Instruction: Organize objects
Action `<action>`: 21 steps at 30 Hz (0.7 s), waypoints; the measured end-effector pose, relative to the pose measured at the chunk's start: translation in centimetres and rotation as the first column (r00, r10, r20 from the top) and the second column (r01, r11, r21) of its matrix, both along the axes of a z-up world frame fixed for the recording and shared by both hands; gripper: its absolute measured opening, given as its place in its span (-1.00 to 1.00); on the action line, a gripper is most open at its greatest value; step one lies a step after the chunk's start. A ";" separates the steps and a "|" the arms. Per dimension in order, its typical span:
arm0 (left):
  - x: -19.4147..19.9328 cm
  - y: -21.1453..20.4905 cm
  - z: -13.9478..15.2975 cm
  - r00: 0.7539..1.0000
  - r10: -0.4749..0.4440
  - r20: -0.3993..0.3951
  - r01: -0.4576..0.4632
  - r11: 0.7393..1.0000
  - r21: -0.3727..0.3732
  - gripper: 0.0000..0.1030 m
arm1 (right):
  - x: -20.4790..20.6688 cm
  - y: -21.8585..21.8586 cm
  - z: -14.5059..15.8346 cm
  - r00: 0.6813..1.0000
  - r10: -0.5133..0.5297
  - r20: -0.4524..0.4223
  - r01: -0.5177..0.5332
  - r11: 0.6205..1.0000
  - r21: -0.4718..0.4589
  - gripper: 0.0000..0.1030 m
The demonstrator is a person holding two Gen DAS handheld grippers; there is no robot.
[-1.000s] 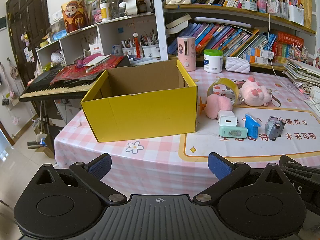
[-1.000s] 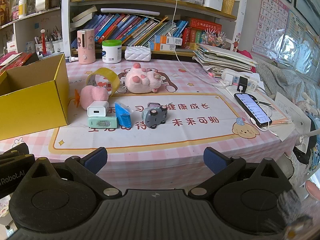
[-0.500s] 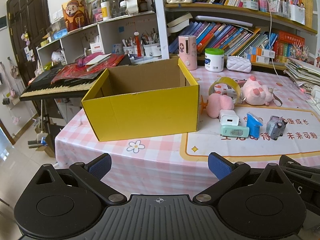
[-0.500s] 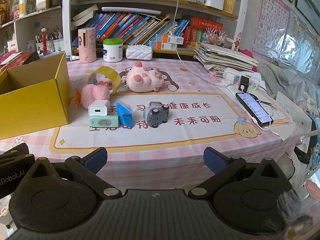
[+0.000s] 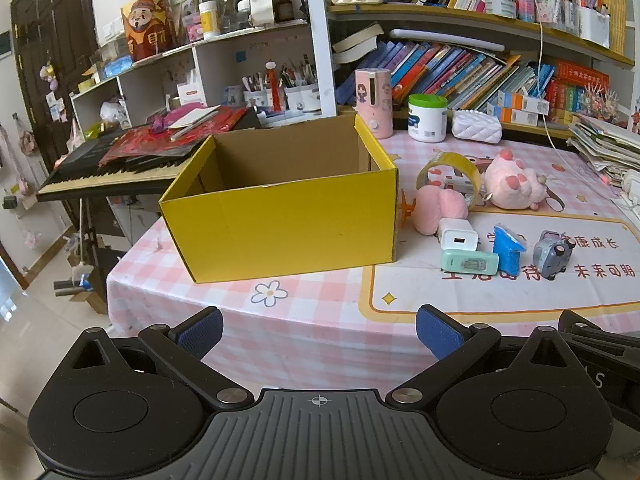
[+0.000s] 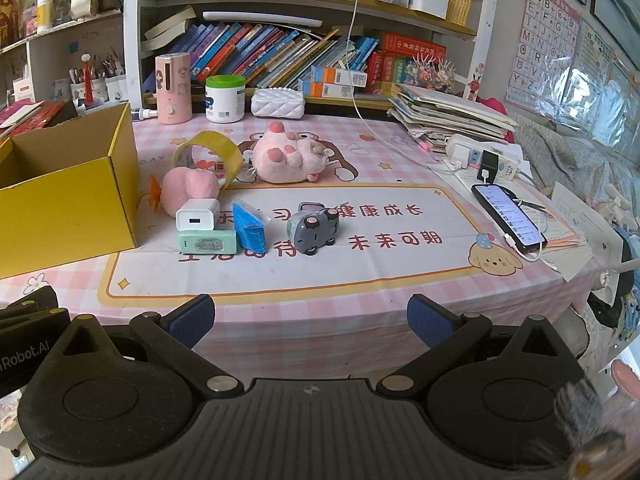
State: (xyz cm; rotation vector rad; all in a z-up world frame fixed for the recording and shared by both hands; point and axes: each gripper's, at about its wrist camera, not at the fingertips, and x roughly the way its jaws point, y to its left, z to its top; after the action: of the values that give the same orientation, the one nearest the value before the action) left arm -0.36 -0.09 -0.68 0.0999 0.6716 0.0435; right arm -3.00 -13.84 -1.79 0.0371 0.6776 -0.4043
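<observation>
Books fill the shelves behind a table with a pink checked cloth. On the cloth sits a big yellow box. Its top is open, and the part of the inside that shows looks bare.

To the right of the box is a little bunch of things. A white charger leans on a fluffy pink toy. Just in front of the charger lies a flat green case. A blue packet stands beside the case, touching it. A small grey toy car lies tipped on its side, a bit further right. Behind them a yellow tape roll stands on its edge, and a pink plush paw rests next to it. A phone lies far off by the right edge of the table.

The left gripper is near the front edge of the table, with its two blue tips wide apart and nothing between them. The box is ahead of it, a bit to the left, and not touching.

The right gripper is also near the front edge, tips wide apart and holding nothing. The toy car, packet and case lie ahead of it, well apart from the tips. The box is off to its left.
</observation>
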 end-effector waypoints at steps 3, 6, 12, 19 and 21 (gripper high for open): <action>0.5 -0.1 -0.2 1.000 -0.004 -0.005 0.004 1.000 -0.001 1.00 | 0.0 0.0 -0.2 1.000 -0.004 -0.002 0.004 1.000 0.000 1.00; 0.6 -0.1 -0.2 1.000 -0.007 -0.010 0.007 1.000 -0.003 1.00 | 0.4 -0.2 -0.5 1.000 -0.008 -0.009 0.008 1.000 0.001 1.00; 0.9 -0.2 -0.2 1.000 -0.012 -0.016 0.012 1.000 0.000 1.00 | 0.6 -0.2 -0.4 1.000 -0.013 -0.019 0.014 1.000 0.006 1.00; 1.2 -0.2 -0.2 1.000 -0.014 -0.025 0.013 1.000 -0.004 1.00 | 0.8 -0.3 -0.4 1.000 -0.014 -0.024 0.014 1.000 0.008 1.00; 1.3 -0.2 -0.2 0.999 -0.015 -0.029 0.015 1.000 -0.006 1.00 | 0.8 -0.3 -0.5 1.000 -0.014 -0.024 0.014 1.000 0.008 1.00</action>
State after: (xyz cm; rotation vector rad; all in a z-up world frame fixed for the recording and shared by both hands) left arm 0.93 -0.27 -0.92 0.1007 0.6997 0.0256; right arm -2.22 -14.13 -2.25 0.0446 0.7029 -0.4159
